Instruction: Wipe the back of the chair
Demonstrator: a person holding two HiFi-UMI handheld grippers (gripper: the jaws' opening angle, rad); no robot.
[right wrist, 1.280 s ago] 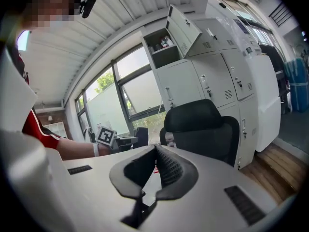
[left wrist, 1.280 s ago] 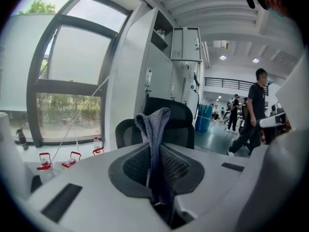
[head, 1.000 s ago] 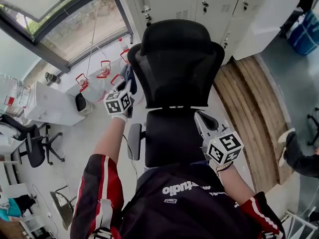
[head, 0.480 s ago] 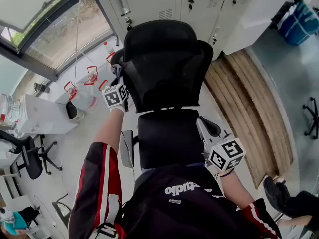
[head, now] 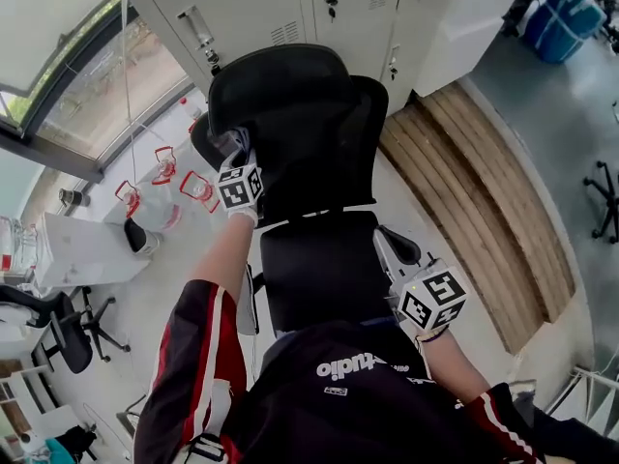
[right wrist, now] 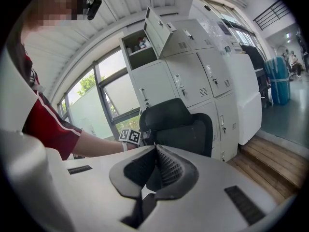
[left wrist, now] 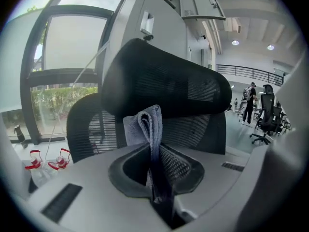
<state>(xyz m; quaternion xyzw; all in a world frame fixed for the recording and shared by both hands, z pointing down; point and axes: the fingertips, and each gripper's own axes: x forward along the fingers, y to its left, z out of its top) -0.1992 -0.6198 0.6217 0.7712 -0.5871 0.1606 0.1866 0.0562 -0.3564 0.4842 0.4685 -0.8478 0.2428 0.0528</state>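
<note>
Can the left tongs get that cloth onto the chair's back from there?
Probably yes: the left tongs, shut on the cloth, sit right by the chair back, with nothing between them.

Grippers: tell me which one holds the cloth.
The left gripper, jaws shut on the grey cloth by the chair headrest; the right gripper is shut on nothing.

Lockers (head: 280,8) stand close behind the chair (head: 309,133), leaving only a narrow gap there. Open floor (head: 164,259) lies on its left, where the left tool (head: 234,153) reaches in, with red-capped bottles (head: 166,167) beyond. The wooden platform (head: 464,182) on the right is bare.
</note>
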